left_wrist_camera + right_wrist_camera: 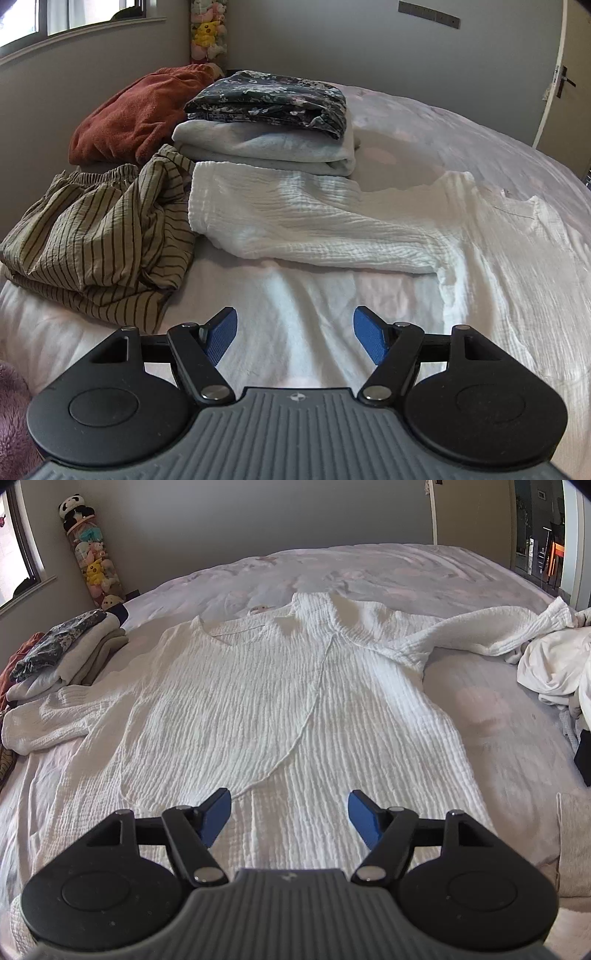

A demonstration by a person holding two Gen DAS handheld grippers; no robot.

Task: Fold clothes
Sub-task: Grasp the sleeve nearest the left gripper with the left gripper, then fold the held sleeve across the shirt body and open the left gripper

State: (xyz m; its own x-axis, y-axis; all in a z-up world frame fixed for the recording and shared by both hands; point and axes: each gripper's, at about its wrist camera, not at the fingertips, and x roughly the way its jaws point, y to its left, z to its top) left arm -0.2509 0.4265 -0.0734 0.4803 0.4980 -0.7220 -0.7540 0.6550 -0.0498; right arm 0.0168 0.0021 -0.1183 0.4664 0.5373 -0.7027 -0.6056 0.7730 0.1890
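A white crinkled shirt (280, 686) lies flat across the bed (406, 572), neckline at the far side, one sleeve stretched right toward a rumpled white heap (554, 664) that the frame cuts off. The right gripper (290, 818) hangs over the near hem, fingers spread with nothing between them. The left gripper (295, 338) is likewise spread and empty, above the bed near the shirt's left sleeve. At far left a folded stack (266, 125) sits beside a striped garment (96, 236) and a rust-coloured one (136, 110), partly hidden.
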